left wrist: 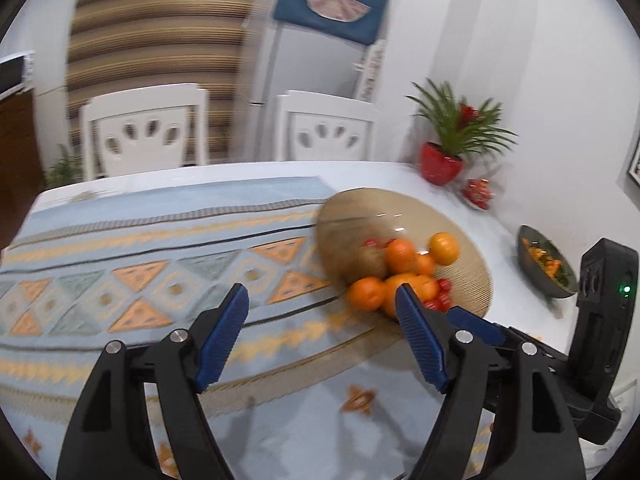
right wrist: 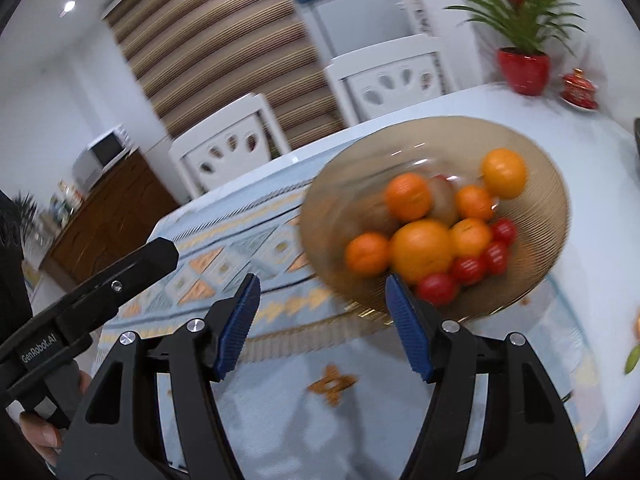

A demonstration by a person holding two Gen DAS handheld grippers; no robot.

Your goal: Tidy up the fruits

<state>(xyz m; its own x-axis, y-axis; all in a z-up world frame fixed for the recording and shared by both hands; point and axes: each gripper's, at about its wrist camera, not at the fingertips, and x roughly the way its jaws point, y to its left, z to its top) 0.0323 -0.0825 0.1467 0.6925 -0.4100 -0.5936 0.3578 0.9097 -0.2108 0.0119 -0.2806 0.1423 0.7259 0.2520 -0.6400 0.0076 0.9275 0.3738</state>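
A tan ribbed glass plate (right wrist: 520, 140) stands on the table and holds several oranges (right wrist: 422, 250), red tomatoes (right wrist: 468, 270) and brown kiwis (right wrist: 442, 200). My right gripper (right wrist: 322, 280) is open and empty, its right fingertip just short of the plate's near rim. In the left wrist view the same plate (left wrist: 360, 212) with its oranges (left wrist: 400, 256) lies ahead to the right. My left gripper (left wrist: 320, 292) is open over the patterned cloth (left wrist: 140, 260) with nothing between its blue pads. The right gripper's body (left wrist: 600, 320) shows at the right edge there.
A red pot with a green plant (left wrist: 440, 168) and a small red dish (left wrist: 478, 192) stand at the table's far right corner. Further right is a dark bowl of food (left wrist: 546, 264). Two white chairs (left wrist: 144, 128) stand behind the table. A hand (right wrist: 40, 440) holds the left gripper's handle.
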